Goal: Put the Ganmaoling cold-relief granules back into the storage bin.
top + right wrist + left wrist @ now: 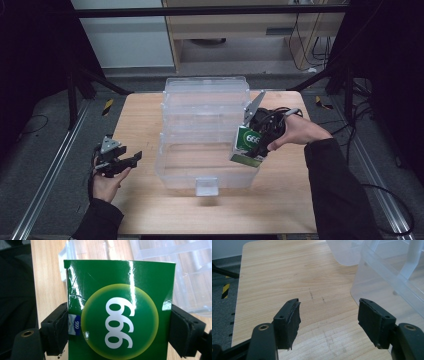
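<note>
A green box (248,145) printed with white digits on a yellow-green disc (120,315) is clamped between the jaws of my right gripper (252,150). It hangs over the front right corner of a clear plastic drawer unit (207,100), whose lowest drawer (205,172) is pulled out toward me. In the right gripper view both pads (58,328) press the box's sides. My left gripper (125,161) is held low at the table's left, open with nothing between its pads (289,322), and the drawer's clear edge (387,277) lies off to its right.
The wooden table (140,205) has bare surface in front and to the left. Black frame legs (80,85) and grey floor surround it, with yellow-black tape marks (107,106) and cables (360,125) beyond the right edge.
</note>
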Action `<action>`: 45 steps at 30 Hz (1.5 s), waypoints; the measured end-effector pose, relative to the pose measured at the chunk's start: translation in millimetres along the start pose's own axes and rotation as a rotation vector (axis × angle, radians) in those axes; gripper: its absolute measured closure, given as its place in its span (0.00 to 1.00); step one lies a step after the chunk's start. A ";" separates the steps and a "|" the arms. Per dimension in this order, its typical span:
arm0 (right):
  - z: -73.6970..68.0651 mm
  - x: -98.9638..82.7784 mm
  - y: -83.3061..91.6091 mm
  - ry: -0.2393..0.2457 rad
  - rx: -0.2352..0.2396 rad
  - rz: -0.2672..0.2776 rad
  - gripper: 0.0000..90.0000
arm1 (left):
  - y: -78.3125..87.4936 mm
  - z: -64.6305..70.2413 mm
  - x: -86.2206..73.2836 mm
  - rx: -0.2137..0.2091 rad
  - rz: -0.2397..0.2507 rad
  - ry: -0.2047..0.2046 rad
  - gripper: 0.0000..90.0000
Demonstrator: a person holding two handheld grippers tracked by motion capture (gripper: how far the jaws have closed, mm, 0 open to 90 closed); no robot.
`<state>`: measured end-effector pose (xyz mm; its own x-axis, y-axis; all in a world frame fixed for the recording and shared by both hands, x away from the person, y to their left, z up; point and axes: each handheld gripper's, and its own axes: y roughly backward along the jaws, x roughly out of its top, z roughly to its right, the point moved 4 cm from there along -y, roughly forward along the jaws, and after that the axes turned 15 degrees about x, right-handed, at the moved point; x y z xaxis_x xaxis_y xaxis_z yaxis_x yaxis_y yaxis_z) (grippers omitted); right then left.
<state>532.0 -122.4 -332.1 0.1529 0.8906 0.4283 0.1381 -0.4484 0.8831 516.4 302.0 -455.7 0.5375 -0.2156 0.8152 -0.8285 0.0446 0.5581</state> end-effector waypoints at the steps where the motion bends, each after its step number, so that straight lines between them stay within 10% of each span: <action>1: 0.4 -0.1 -1.2 0.010 0.005 -0.008 0.19 | 0.0 -0.1 0.0 0.000 0.000 0.000 0.37; 20: 2.3 9.9 -25.9 0.132 0.040 -0.098 0.19 | -0.7 -0.4 -0.6 -0.001 -0.003 0.001 0.37; 45: 10.8 6.3 -50.6 0.178 0.022 -0.208 0.19 | -2.2 0.3 -1.7 -0.002 -0.010 0.000 0.37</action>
<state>536.5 -94.9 -376.1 -0.0550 0.9622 0.2668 0.1704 -0.2542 0.9520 517.2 302.0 -458.4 0.5458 -0.2161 0.8096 -0.8228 0.0445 0.5666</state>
